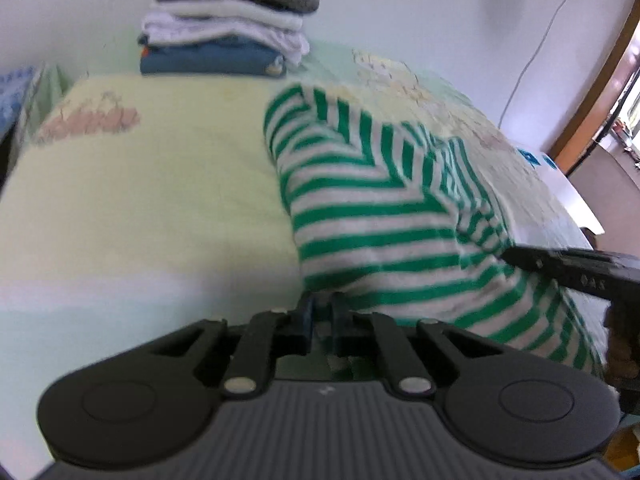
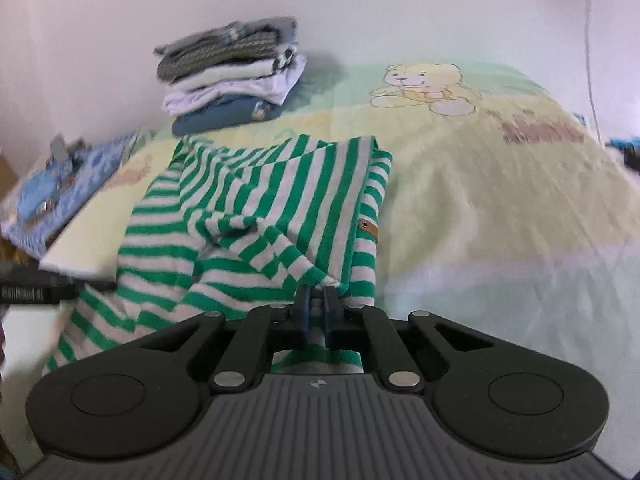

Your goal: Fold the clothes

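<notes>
A green-and-white striped shirt (image 1: 372, 216) lies partly folded on the bed, its near hem lifted toward both cameras. My left gripper (image 1: 320, 304) is shut on the shirt's near edge. Over in the right wrist view the same striped shirt (image 2: 256, 216) shows a small brown tag on its right edge, and my right gripper (image 2: 316, 296) is shut on a bunched fold of it. The right gripper's black fingers (image 1: 560, 264) enter the left wrist view from the right, touching the cloth. The left gripper's finger (image 2: 36, 286) shows at the left edge.
A stack of folded clothes (image 2: 232, 72) stands at the back by the wall, also seen as the stack (image 1: 228, 20). The bed has a pale yellow-green bear-print sheet (image 2: 480, 184). A blue patterned cloth (image 2: 64, 184) lies left. A doorway (image 1: 600, 92) is far right.
</notes>
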A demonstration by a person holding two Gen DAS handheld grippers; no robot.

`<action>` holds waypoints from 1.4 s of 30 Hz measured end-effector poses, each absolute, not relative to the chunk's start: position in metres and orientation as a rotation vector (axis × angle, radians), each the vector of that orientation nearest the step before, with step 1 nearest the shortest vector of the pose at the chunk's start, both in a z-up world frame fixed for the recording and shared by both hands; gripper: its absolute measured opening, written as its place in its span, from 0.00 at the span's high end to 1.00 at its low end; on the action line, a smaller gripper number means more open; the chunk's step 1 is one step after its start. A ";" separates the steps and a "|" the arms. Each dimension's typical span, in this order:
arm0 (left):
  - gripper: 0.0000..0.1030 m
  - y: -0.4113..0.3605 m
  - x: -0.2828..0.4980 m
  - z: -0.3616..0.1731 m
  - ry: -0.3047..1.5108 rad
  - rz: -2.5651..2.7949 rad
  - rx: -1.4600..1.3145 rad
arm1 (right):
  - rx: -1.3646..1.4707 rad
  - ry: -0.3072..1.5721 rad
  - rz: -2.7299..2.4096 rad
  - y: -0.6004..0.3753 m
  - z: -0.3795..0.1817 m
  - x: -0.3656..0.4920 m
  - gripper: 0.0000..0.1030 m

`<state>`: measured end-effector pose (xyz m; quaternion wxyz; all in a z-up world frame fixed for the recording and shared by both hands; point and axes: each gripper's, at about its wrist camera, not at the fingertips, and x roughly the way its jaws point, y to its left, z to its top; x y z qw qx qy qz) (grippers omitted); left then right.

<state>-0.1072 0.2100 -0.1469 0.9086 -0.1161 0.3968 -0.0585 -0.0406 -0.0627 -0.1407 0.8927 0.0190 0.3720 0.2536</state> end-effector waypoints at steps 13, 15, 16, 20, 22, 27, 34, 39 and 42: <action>0.53 0.222 -0.049 -0.152 0.824 -0.084 -0.377 | 0.168 0.904 0.508 -0.079 -0.142 0.039 0.64; 0.46 0.223 -0.044 -0.157 0.834 -0.084 -0.409 | 0.166 0.906 0.511 -0.076 -0.143 0.044 0.64; 0.41 0.223 -0.042 -0.159 0.836 -0.083 -0.407 | 0.166 0.906 0.513 -0.075 -0.144 0.046 0.64; 0.30 0.220 -0.035 -0.161 0.840 -0.092 -0.401 | 0.164 0.908 0.520 -0.069 -0.146 0.056 0.64; 0.24 0.221 -0.030 -0.162 0.839 -0.106 -0.415 | 0.163 0.909 0.523 -0.066 -0.147 0.061 0.63; 0.24 0.218 -0.015 -0.161 0.847 -0.118 -0.376 | 0.162 0.915 0.531 -0.059 -0.149 0.074 0.62; 0.15 0.212 0.007 -0.160 0.874 -0.115 -0.340 | 0.154 0.941 0.518 -0.047 -0.146 0.096 0.58; 0.10 0.205 0.018 -0.160 0.883 -0.090 -0.321 | 0.171 0.931 0.513 -0.042 -0.148 0.103 0.57; 0.07 0.198 0.024 -0.160 0.895 -0.076 -0.283 | 0.154 0.911 0.523 -0.042 -0.149 0.102 0.57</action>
